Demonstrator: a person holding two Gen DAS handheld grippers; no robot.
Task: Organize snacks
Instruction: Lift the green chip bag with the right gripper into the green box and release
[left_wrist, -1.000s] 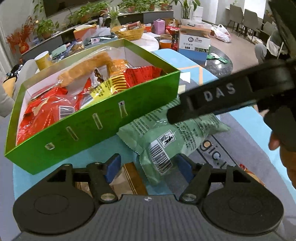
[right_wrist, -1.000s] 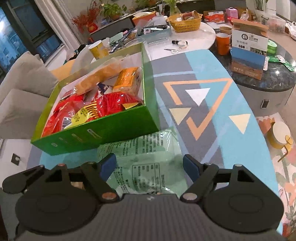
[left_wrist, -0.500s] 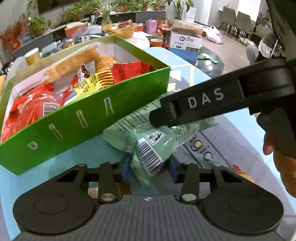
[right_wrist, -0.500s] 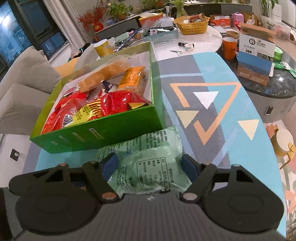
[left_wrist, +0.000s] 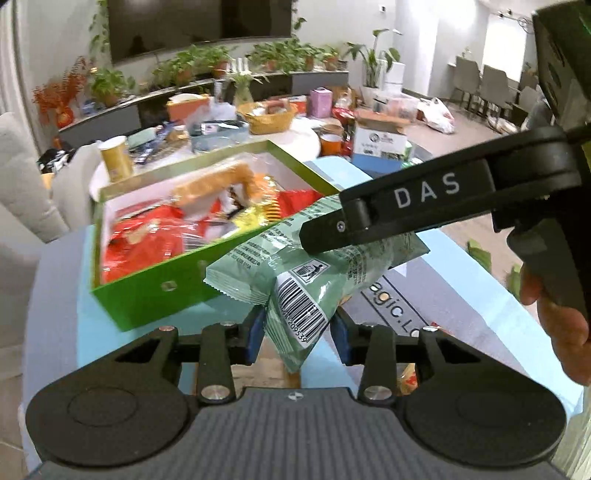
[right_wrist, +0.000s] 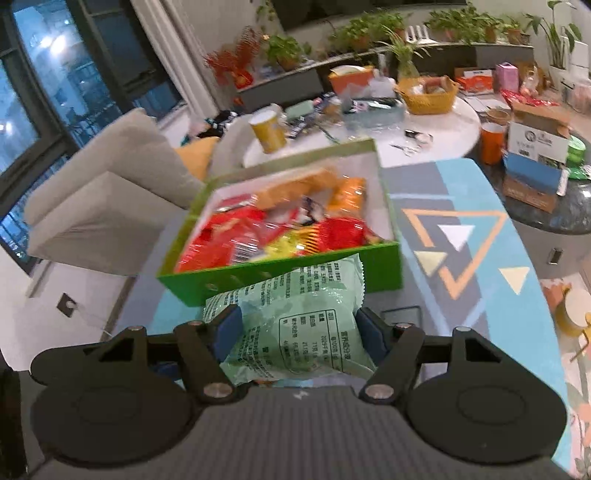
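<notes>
Gripping one soft green snack bag (left_wrist: 314, 273) with both grippers
Left gripper (left_wrist: 297, 332) is clamping its crumpled end, right gripper (right_wrist: 295, 332) is squeezing its puffy, slippery middle

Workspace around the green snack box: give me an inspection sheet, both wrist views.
Surface: table under a blue mat with triangle patterns.
Job's things: green box, open and full of red, yellow and orange snack packets; pale green snack bag raised in front of the box's near wall.
Clutter: brown packet on the mat below the bag.
Grippers: left gripper shut on the bag's barcode end; right gripper clamps the same bag across its width.
Cables: nothing seen.
Surroundings: round white table with a yellow basket, orange cup, cardboard boxes, potted plants, beige sofa, dark window.
</notes>
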